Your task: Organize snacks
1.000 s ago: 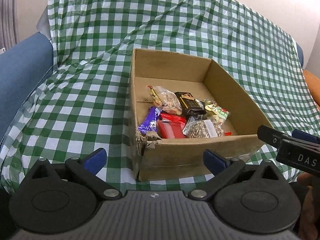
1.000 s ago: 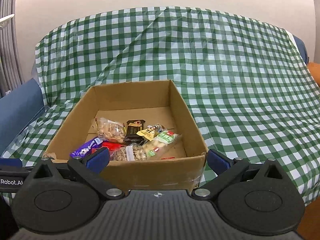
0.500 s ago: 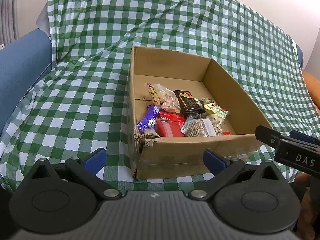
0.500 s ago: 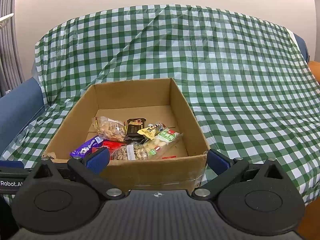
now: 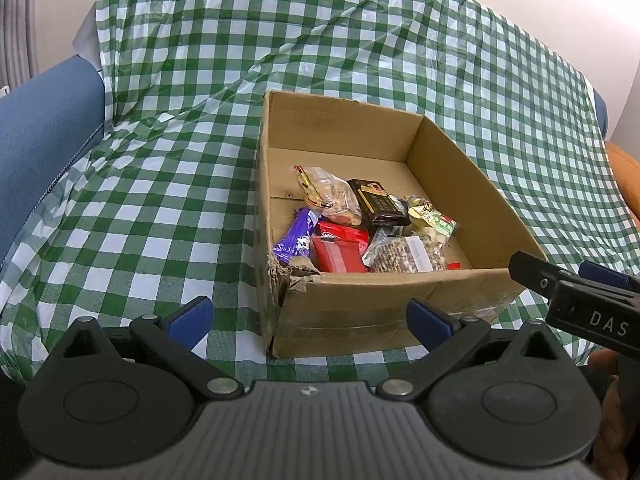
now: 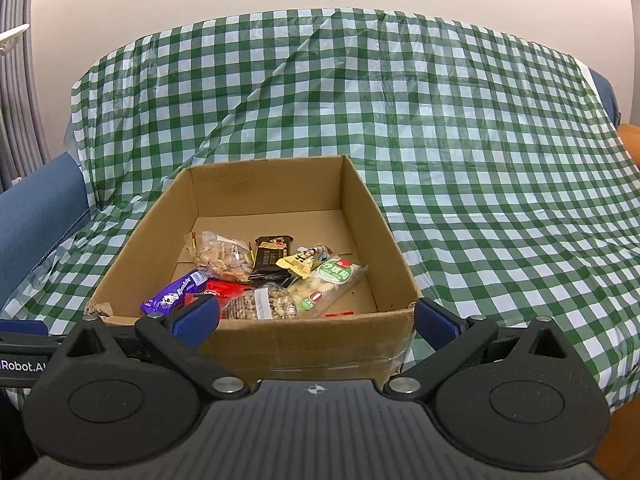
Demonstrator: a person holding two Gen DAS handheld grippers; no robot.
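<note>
Resting in a loose heap toward the near half of the open brown cardboard box (image 6: 366,216), the wrapped snacks (image 6: 260,276) already lie gathered in one container, which is how a tidied lot would look; equally they could be waiting there to be sorted out, and the pictures do not settle which. Among them are a purple foil bar (image 5: 294,240) against the left wall, a red packet (image 5: 340,248), a clear bag of pale nuts (image 5: 330,196), a dark brown bar (image 5: 378,204), a clear bag of mixed seeds (image 5: 408,254) and a green-labelled clear pack (image 6: 328,284). The far half of the box floor is bare, so there is room for more.

The box sits on a desk covered by a green and white checked cloth (image 6: 480,160), with no snack visible on the cloth itself.

Both grippers hang just short of the box's near wall, above it, with a clear look inside. The left gripper (image 5: 308,316) has its blue-padded fingers spread wide and holds nothing; the right gripper (image 6: 318,316) is likewise wide apart and empty.

The left wrist view shows the torn near-left corner of the box (image 5: 292,276) and the box's left outer wall, plus the right gripper's black body at the right edge. The right wrist view alone shows the green-labelled pack in full and a small red scrap (image 6: 340,314) near the front wall.
</note>
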